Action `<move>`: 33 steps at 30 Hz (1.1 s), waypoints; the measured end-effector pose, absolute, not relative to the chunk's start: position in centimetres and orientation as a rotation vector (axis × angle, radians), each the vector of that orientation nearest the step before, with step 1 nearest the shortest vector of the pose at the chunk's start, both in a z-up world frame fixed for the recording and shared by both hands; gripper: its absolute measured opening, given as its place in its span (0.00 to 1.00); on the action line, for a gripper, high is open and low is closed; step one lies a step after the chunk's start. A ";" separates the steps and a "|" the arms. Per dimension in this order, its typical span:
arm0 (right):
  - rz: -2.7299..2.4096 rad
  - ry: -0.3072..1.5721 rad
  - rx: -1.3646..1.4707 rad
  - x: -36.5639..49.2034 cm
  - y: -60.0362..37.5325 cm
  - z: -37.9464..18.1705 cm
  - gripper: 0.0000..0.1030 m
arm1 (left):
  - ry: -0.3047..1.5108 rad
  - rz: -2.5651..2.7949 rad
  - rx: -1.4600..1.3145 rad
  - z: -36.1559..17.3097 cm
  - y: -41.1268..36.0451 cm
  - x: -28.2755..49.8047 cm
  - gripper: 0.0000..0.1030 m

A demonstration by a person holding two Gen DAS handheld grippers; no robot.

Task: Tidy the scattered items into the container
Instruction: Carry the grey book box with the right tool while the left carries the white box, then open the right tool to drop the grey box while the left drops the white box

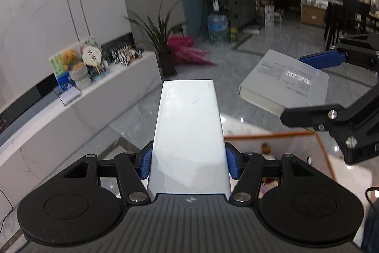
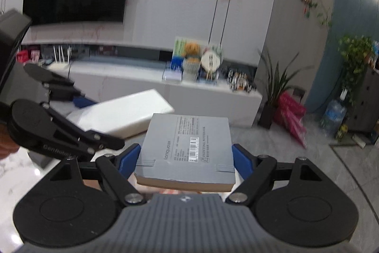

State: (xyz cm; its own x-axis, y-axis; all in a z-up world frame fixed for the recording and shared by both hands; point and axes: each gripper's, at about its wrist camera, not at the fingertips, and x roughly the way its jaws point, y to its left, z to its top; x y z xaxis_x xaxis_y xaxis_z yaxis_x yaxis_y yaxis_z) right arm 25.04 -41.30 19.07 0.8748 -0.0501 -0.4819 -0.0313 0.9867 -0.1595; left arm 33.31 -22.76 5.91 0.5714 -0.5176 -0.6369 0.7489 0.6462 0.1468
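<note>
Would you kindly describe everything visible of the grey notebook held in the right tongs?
The grey notebook is a thick, squarish pad with a matte grey cover, a white barcode label, small print including "PAINTING NOTEBOOK", and a tan page edge facing the camera. It is lifted off any surface and tilted, clamped at its two side edges by the blue pads of the right tongs. From the left wrist view it looks paler, held beside the white box, apart from it.

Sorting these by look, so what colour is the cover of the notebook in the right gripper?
Grey, with a barcode label; the notebook shows best in the right wrist view.
</note>
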 end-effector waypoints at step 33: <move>0.031 0.802 -0.102 24.7 -41.2 5.2 0.81 | 0.764 -0.756 0.558 -5.2 -24.9 35.6 0.67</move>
